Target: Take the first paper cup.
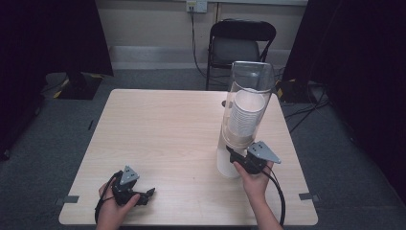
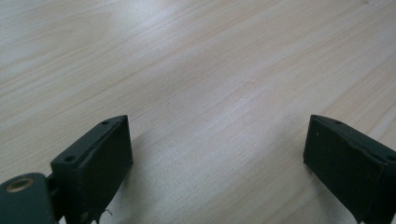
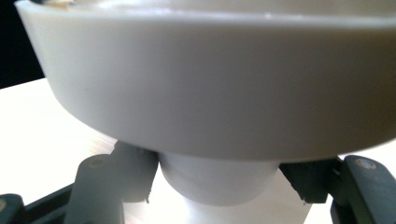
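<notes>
A tall clear cup dispenser (image 1: 250, 84) stands on the right side of the wooden table (image 1: 163, 129), with a stack of white paper cups (image 1: 245, 117) inside it. In the right gripper view its wide white collar (image 3: 219, 93) spans the frame, and the lowest cup (image 3: 219, 179) pokes out beneath it. My right gripper (image 3: 219, 184) is shut on that cup, one black jaw pressing on each side. From above, the right gripper (image 1: 233, 156) meets the dispenser's white bottom end. My left gripper (image 1: 148, 193) rests near the front left edge, open (image 2: 217, 149) over bare wood.
A black folding chair (image 1: 239, 43) stands beyond the table's far edge. Cables (image 1: 306, 110) trail on the grey floor to the right. Dark curtains hang at both sides. The table's middle and left are bare wood.
</notes>
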Demonstrator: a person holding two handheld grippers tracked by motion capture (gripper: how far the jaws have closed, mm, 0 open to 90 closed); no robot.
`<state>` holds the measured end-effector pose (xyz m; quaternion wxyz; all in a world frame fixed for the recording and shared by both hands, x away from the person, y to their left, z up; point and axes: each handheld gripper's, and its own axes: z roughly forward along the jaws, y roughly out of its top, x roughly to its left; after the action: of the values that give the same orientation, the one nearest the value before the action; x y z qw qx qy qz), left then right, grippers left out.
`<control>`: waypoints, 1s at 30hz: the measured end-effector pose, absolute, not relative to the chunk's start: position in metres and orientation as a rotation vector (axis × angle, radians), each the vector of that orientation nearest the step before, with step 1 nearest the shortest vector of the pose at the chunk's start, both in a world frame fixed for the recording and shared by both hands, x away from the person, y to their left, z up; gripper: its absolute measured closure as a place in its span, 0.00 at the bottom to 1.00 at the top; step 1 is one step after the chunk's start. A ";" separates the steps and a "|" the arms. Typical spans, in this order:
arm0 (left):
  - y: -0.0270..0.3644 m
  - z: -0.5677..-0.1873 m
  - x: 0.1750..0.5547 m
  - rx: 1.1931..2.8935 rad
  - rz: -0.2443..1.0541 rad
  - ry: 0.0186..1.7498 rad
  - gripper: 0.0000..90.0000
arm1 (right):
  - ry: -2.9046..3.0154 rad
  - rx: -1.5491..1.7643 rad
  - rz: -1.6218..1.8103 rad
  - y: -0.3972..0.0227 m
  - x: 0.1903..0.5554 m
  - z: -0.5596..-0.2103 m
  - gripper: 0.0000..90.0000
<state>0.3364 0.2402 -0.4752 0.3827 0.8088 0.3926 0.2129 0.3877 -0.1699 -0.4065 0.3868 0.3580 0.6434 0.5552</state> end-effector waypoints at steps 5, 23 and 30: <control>0.240 -0.475 0.336 2.063 0.543 1.001 0.09 | 1.644 0.911 1.413 -0.170 0.388 -0.406 0.39; 0.240 -0.475 0.336 2.063 0.543 1.001 0.08 | 1.654 0.905 1.412 -0.171 0.389 -0.409 0.40; 0.240 -0.475 0.336 2.063 0.543 1.001 0.08 | 1.660 0.909 1.409 -0.171 0.389 -0.409 0.40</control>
<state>0.3364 0.2402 -0.4753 0.3826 0.8088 0.3926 0.2129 0.3887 -0.1709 -0.4095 0.3812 0.3563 0.6504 0.5520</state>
